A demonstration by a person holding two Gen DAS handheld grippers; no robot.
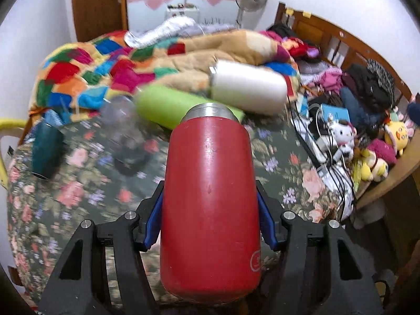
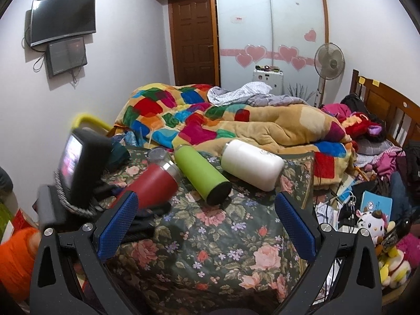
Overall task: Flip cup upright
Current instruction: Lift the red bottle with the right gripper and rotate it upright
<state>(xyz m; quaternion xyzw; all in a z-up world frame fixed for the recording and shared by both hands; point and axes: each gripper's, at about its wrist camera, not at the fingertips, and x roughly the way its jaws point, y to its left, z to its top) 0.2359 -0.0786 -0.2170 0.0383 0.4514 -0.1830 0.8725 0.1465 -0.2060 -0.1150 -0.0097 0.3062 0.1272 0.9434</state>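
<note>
The left gripper is clamped on the red cup, its blue pads squeezing the body from both sides, low toward the base. That grip looks chosen so the wrist can swing the steel-rimmed mouth up. From the right wrist view the red cup sits tilted above the flowered bed cover, mouth end higher and pointing toward the quilt, so I judge the flip is partway done.

The right gripper hangs spread wide with nothing between its pads, probably waiting for its turn.

I count 3 bottle-like cups clearly: 1 red, 1 green cup and 1 white cup, the last 2 lying on their sides next to each other. A dark teal container stands further left, too blurred to identify.
</note>
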